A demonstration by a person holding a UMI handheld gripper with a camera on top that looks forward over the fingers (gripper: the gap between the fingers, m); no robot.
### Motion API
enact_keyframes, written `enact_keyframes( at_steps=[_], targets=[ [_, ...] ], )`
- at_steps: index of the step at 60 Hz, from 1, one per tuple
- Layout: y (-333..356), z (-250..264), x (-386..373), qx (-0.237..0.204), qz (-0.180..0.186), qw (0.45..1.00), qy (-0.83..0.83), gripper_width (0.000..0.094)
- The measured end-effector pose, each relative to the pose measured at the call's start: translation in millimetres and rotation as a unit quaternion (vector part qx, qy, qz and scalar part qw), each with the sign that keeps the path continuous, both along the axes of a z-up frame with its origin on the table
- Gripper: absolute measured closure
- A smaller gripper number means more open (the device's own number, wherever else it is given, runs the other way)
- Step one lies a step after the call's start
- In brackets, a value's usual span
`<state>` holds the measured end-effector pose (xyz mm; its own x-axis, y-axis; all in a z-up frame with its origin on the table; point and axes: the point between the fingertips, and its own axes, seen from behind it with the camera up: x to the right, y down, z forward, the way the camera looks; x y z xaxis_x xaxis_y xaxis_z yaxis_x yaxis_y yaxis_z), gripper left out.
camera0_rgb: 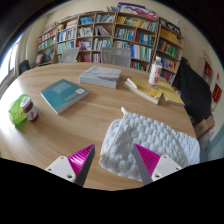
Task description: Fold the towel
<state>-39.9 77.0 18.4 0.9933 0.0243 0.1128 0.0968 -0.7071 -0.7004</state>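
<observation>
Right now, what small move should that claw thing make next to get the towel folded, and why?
Probably ease forward and close on the towel's near edge: the gripper is open, the crumpled towel lies between and just beyond its fingers, ungrasped.

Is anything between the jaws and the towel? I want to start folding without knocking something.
Nothing visible is in the way. The white towel lies on the table right at the open gripper, partly between its jaws. The books and bottle sit well beyond.
</observation>
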Motion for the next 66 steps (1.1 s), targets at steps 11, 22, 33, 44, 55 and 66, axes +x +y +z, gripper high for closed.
enact_keyframes(
  at_steps=[11, 22, 33, 44, 55, 66],
  targets=[
    [10.0, -31.8, 2.0, -0.020, 0.028, 0.999, 0.015, 0.0411],
    [6.4, -31.3, 16.1, -0.012, 0.043, 0.999, -0.006, 0.0886],
    [-3.6, 20.1, 25.5, 0.012, 0.049, 0.998, 0.041, 0.0895],
    [-13.4, 106.8, 95.4, 0.060, -0.006, 0.992, 0.109, 0.0894],
    [-37.7, 74.9, 205.7, 0.022, -0.091, 0.989, 0.114, 0.0886],
    [-63.7, -5.3, 267.4, -0.050, -0.157, 0.983, 0.075, 0.0869]
  ],
)
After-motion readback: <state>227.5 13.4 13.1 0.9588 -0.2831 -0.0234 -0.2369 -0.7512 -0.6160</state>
